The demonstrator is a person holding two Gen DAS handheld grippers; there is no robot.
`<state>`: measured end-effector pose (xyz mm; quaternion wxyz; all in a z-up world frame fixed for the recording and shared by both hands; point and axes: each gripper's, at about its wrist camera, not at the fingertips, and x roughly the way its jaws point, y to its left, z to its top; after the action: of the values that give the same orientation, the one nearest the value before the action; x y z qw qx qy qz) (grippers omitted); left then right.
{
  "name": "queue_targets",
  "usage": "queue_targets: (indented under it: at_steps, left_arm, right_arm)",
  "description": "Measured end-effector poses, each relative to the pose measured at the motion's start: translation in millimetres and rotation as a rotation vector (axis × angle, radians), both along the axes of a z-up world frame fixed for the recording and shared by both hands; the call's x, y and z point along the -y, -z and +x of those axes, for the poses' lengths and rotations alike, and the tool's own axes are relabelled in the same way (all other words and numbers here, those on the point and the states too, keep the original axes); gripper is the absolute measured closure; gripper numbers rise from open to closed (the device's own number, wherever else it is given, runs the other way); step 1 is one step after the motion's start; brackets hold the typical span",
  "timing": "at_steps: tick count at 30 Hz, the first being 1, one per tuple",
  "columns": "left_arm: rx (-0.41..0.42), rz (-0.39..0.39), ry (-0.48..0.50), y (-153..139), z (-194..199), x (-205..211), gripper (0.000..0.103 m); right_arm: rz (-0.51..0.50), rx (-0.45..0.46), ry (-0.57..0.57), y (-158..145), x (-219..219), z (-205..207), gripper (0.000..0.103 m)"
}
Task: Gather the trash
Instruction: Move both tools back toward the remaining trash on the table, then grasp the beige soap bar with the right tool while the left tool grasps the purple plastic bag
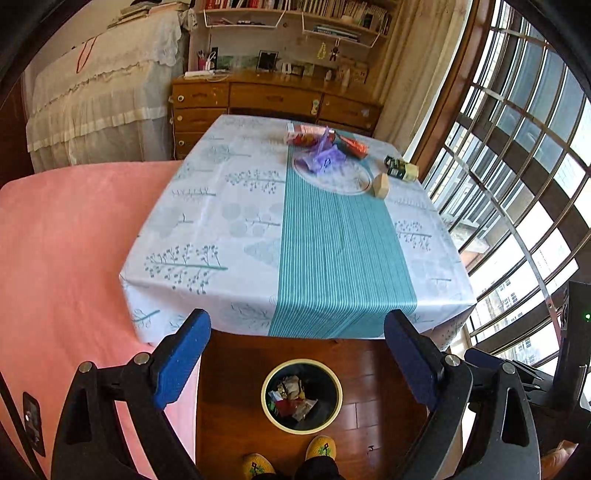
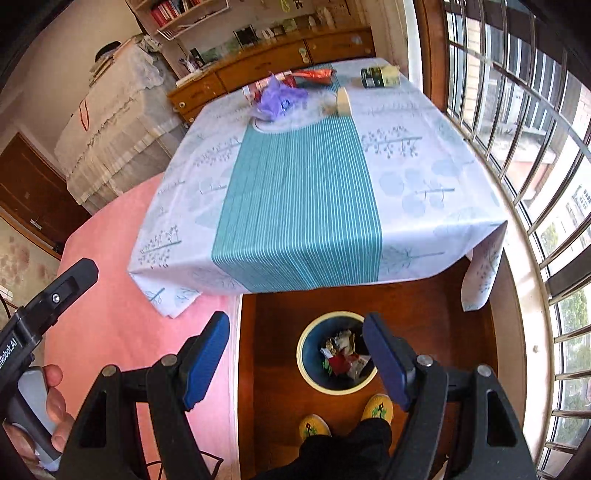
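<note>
Lying crosswise, far end: orange wrapper [image 2: 314, 75].

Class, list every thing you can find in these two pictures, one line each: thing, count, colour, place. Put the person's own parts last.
Table: one, white-and-teal tree-print cloth, centre.
Purple plastic bag: one, crumpled, far end of table.
Red snack wrappers: several, beside the bag.
Red-and-white carton: one, far edge of table.
Dark green box: one, cream end, lying at far right of table.
Tan block: one, near the green box.
Bin: one, cream rim, on wood floor before the table, holding wrappers.
Pink bed cover: one, left of table.
Wooden dresser: one, behind table.
Bookshelves: on the far wall.
Slippers: two, yellow, by the bin.
Left claw: blue pads, open, empty.
Right claw: blue pads, open, empty.
</note>
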<state>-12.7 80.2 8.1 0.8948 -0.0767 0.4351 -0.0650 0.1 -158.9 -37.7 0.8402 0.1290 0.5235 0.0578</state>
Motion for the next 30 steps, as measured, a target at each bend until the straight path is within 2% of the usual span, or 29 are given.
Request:
queue_targets:
  at_steps: [5, 10, 15, 19, 25, 30]
  left_arm:
    - [0.053, -0.008, 0.010, -34, 11, -5, 0.009]
    - [0.065, -0.030, 0.012, -44, 30, -9, 0.009]
    - [0.047, -0.030, 0.015, -42, 59, -7, 0.009]
    - [0.032, -0.011, 0.005, -36, 90, 1, 0.009]
    - [-0.001, 0.026, -0.046, -18, 161, 24, 0.009]
    - [-0.066, 0.101, -0.056, 6, 242, 61, 0.009]
  right_arm:
    - [-0.049, 0.086, -0.001, -37, -11, 7, 0.028]
    - [-0.107, 0.159, -0.021, -65, -21, 18, 0.028]
    - [-0.159, 0.195, -0.036, -73, -20, 42, 0.028]
    - [-0.172, 0.186, -0.032, -64, -5, 75, 0.028]
    - [-0.129, 0.110, -0.024, -29, 41, 159, 0.028]
    - [-0.102, 0.055, -0.081, 2, 66, 234, 0.041]
